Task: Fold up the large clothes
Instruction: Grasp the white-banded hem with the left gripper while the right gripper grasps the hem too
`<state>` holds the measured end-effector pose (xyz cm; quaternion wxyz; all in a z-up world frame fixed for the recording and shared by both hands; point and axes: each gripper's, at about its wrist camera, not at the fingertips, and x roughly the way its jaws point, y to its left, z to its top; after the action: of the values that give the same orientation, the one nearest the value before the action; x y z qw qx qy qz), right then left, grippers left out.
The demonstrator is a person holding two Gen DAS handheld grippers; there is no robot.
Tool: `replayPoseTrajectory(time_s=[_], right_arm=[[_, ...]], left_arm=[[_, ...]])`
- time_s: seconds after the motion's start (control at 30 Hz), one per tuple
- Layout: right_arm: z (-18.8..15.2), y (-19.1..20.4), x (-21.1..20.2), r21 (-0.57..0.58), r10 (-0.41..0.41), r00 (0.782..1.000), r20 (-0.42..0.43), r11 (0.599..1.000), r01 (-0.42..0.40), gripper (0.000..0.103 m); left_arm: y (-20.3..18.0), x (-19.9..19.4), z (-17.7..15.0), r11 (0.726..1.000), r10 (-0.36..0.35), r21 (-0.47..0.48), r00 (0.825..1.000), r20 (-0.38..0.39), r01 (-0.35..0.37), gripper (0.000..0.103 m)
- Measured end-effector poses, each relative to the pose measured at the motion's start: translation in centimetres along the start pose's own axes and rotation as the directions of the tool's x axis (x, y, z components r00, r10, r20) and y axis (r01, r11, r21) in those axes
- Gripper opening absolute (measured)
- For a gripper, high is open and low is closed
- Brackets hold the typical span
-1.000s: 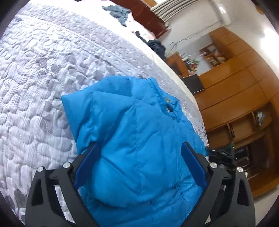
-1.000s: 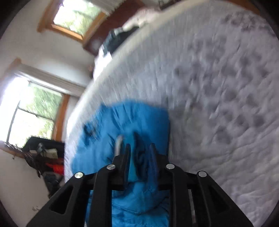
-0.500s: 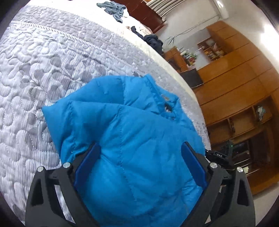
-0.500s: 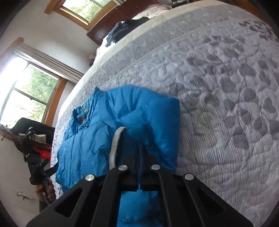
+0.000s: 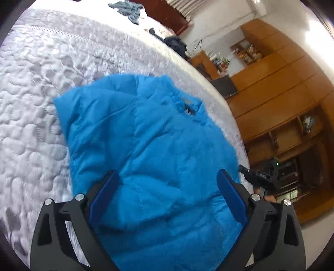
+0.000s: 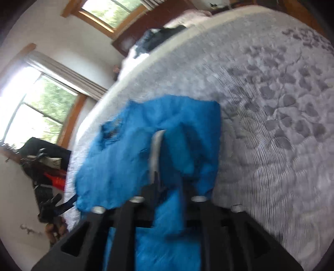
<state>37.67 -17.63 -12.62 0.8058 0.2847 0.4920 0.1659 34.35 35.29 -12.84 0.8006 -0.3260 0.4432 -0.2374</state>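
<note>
Since half a second ago the right gripper (image 6: 167, 185) has opened a little: its fingers were pressed together on the blue jacket (image 5: 150, 150), and now they stand slightly apart with a fold of blue fabric bunched between them (whether they grip it or it merely lies there, I cannot tell through the blur). The grey lining strip (image 6: 156, 150) that curved beside the fingers now stands more upright just ahead of them. The left gripper (image 5: 167, 196) has kept its fingers wide apart above the jacket, holding nothing, while the jacket has slid slightly rightward in its view.

The jacket lies on the quilted grey bedspread (image 5: 41, 93), close to the bed's near edge.

Only the left view shows the wooden cabinets (image 5: 281, 93) past the bed's side and the teal garment (image 5: 127, 8) at the bed's far end. Only the right view shows the windows (image 6: 35, 110), and the tip of the left gripper with a hand (image 6: 54, 227) below it, beside the bed's edge. A dark garment (image 5: 175, 41) at the far edge shows in both.

The right view is smeared by motion, so the jacket's collar reads only as a dark blotch. The jacket's lower part is cut off behind both grippers.
</note>
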Motion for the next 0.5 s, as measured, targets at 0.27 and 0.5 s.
replayPoseTrajectory(time_s=[0.27,0.5], right_arm=[[-9.7,-3.5,-7.9,0.000,0.039,0.994,-0.106,0.999,-0.039,0.058],[-19.0,-6.5,-11.4,0.052,0.096,0.968,-0.230,0.995,-0.086,0.060]], left_arm=[[0.9,-8.0,-10.5,0.999,0.040,0.011,0.997,-0.059,-0.040,0.098],[4.9,-10.2,-20.8,0.987,-0.063,-0.159,0.987,-0.147,0.039,0.098]])
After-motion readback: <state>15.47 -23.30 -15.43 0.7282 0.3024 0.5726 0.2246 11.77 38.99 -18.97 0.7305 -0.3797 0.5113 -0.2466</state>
